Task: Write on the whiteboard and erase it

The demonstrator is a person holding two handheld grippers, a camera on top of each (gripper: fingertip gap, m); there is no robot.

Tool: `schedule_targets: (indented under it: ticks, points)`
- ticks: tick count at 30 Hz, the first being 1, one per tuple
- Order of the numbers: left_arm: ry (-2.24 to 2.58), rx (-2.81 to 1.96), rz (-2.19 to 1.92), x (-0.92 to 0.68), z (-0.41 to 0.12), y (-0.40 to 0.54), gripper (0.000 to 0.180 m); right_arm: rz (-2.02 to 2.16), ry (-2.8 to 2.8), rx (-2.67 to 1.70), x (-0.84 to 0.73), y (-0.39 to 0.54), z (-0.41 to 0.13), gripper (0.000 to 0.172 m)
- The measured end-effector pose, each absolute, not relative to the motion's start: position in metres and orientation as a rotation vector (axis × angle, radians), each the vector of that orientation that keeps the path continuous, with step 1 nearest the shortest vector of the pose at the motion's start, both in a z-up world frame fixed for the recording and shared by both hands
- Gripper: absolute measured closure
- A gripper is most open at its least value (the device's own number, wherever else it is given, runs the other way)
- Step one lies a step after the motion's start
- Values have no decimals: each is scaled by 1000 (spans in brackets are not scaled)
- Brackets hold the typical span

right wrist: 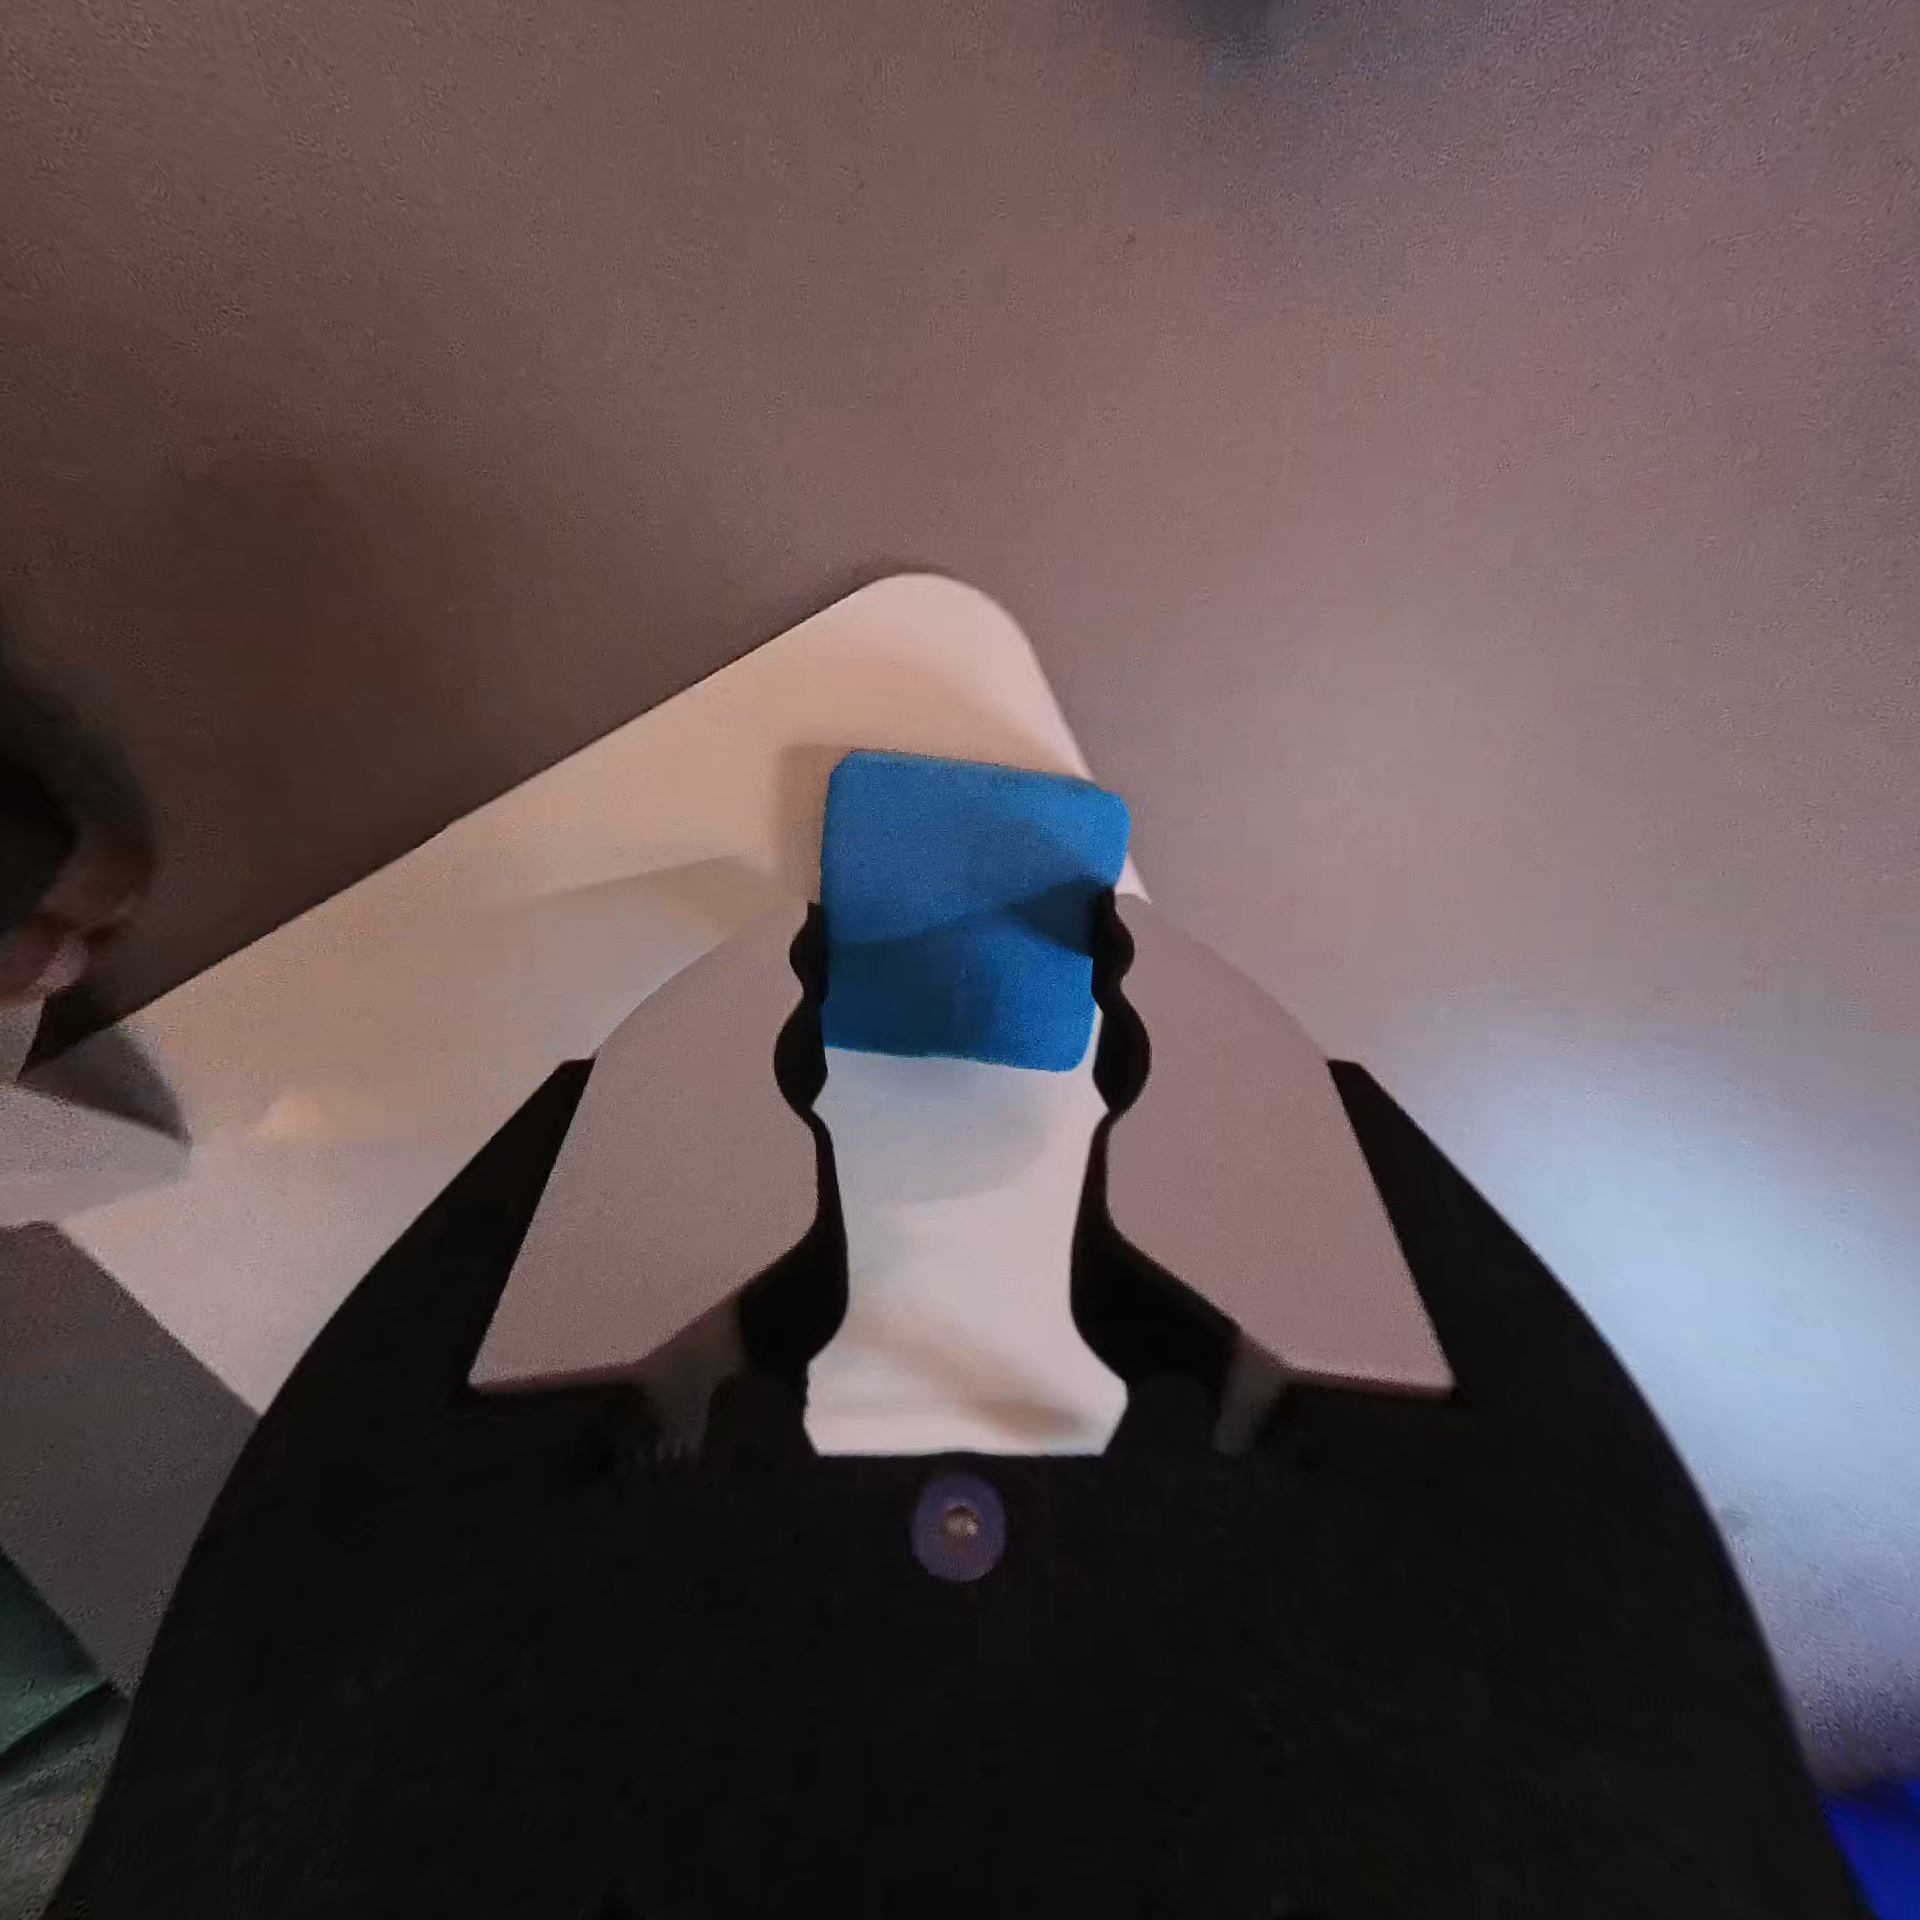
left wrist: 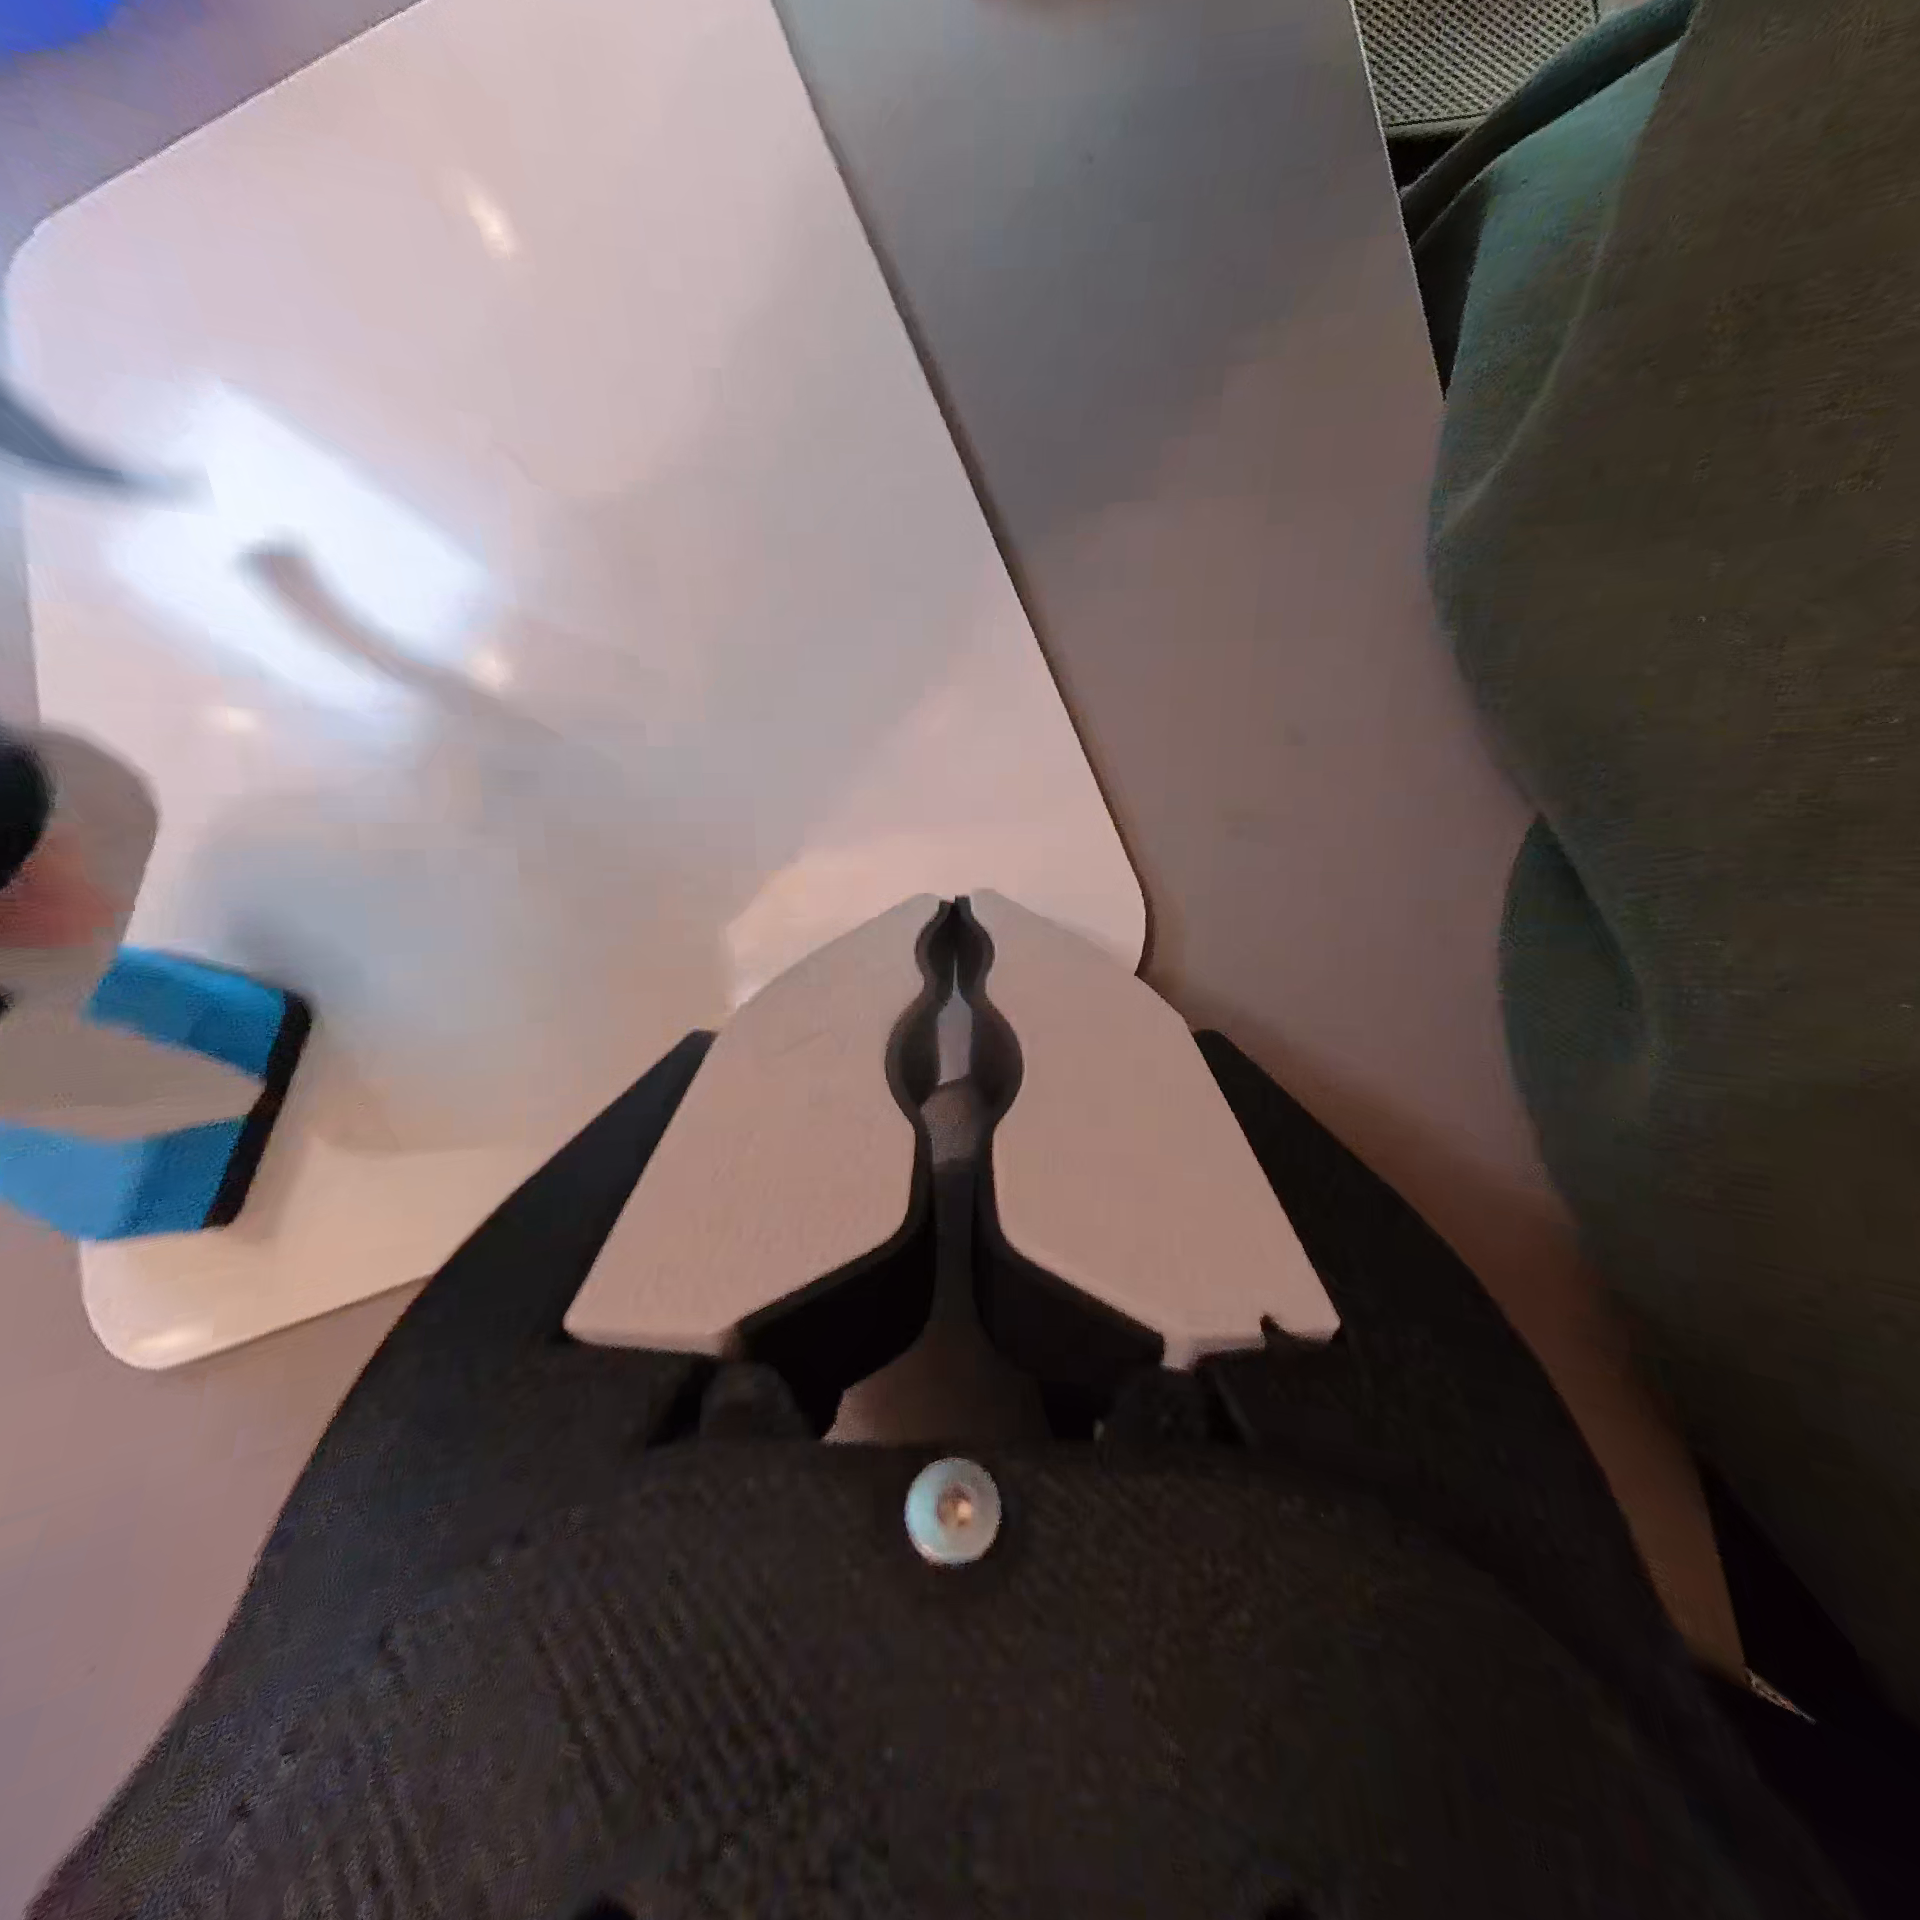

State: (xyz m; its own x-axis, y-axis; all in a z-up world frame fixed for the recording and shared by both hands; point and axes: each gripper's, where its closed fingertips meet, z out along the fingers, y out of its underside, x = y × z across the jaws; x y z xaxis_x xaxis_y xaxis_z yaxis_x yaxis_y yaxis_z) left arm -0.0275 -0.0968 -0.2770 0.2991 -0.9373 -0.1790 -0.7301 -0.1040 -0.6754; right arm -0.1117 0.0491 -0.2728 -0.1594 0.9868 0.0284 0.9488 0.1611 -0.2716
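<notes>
This looks like a desk spot in an office or a work room, but the pictures show too little to be sure. There is a smooth, flat, pale grey table [left wrist: 1195, 468] with a small white whiteboard [left wrist: 623, 416] lying on it, the kind you write on. A blue eraser [right wrist: 966, 904] sits on the whiteboard. A person in green clothes [left wrist: 1714, 623] is close by the table edge. Behind them is a bit of dark mesh [left wrist: 1475, 52], maybe a chair back.
</notes>
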Motion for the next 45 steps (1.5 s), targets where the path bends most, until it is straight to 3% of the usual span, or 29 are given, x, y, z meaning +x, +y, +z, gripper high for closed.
schedule_targets:
  ticks: [5,11,16,21,27,34,41,45]
  points:
    - [1490,-1893,-418,-26,-277,-97,180,373,-2530,-1644,-96,-44,-272,122]
    - [1490,-1885,-396,-25,-277,-98,180,274,-2163,-1987,-96,64,-273,122]
    - [1492,-1889,-422,-24,-277,-97,180,297,-2485,-1630,-82,-36,-273,122]
    - [1485,-1885,-396,-24,-277,-97,180,278,-2219,-1917,-89,51,-273,122]
    - [1489,-1888,-420,-22,-278,-96,180,306,-2491,-1626,-66,-39,-273,122]
    - [1491,-1882,-402,-22,-278,-98,180,229,-1936,-2148,-64,121,-273,122]
    - [1492,-1881,-397,-21,-278,-99,180,326,-2373,-1706,-91,-18,-272,122]
    - [1490,-1877,-382,-21,-278,-99,180,227,-1997,-2131,-16,88,-272,122]
